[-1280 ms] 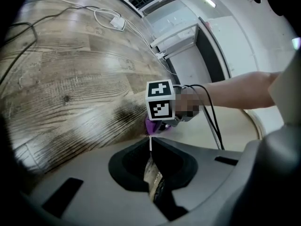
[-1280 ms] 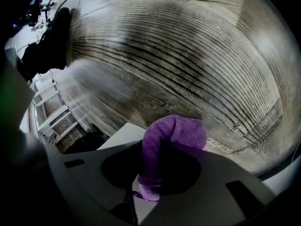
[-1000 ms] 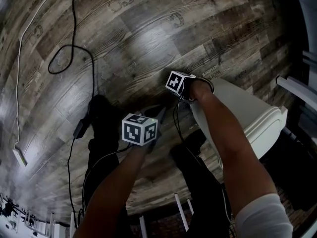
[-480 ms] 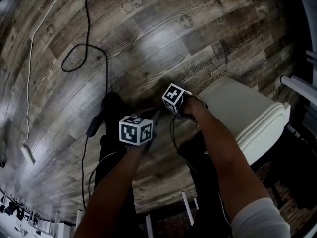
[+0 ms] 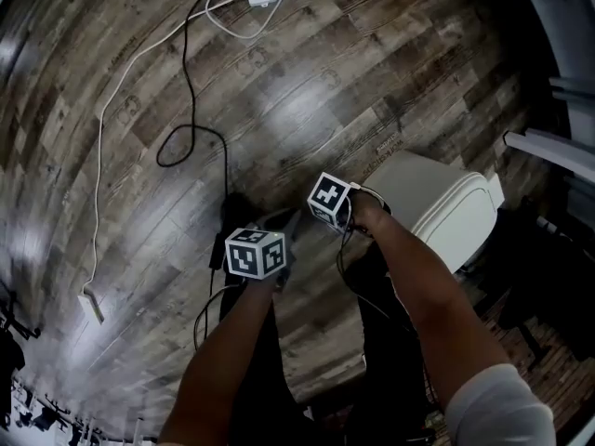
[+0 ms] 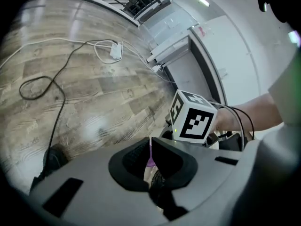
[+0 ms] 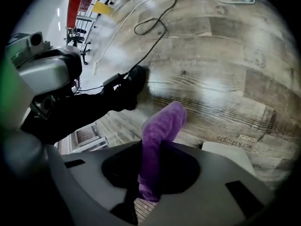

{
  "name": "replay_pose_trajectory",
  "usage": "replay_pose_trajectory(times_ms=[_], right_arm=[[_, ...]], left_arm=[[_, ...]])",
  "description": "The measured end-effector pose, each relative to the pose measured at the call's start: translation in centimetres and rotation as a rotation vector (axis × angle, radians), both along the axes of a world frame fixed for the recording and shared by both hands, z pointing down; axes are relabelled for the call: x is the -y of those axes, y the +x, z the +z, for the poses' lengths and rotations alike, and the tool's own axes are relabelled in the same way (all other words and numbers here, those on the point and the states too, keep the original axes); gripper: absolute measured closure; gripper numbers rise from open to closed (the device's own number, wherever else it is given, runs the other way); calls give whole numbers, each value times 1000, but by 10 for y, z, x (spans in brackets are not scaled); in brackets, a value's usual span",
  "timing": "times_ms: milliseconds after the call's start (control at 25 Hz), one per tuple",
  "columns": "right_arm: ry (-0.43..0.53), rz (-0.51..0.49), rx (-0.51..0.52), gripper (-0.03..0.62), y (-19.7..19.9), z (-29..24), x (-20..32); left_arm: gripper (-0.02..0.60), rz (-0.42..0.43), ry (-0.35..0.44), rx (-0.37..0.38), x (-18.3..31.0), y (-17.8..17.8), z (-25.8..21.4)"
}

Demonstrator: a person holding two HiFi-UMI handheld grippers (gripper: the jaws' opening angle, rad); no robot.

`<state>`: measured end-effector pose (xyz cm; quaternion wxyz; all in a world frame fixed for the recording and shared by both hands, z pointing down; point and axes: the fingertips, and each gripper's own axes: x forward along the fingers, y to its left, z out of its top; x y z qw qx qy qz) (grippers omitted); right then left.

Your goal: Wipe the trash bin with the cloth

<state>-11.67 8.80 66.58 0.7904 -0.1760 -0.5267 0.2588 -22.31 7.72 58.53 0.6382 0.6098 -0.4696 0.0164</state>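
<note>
Purple cloth clamped between right tongs, near trash bin.

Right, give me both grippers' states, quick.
Right gripper: closed on the purple cloth.
Left gripper: closed, pinching a thin sliver of the purple cloth, it seems.

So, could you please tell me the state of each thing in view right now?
trash bin: lid down, not being touched by the cloth.
cloth: clamped in the right gripper, its free end sticking up past the jaws.
right gripper: shut on the cloth.
left gripper: jaws closed to a slit; a purple sliver shows in the slit.
</note>
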Motion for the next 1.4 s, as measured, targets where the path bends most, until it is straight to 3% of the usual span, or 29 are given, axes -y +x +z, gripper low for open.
replay_pose_trajectory(times_ms=[440,1040,1400], right_arm=[[95,103,33,497,-21,-123,37],[264,420,47,497,-20,-272,71],[340,539,89,497,-9,-341,71]], left_arm=[[578,33,38,-38,21,-1,-111],[578,284,115,-21,40,-59,-251],[578,380,140,-18,24,-59,-318]])
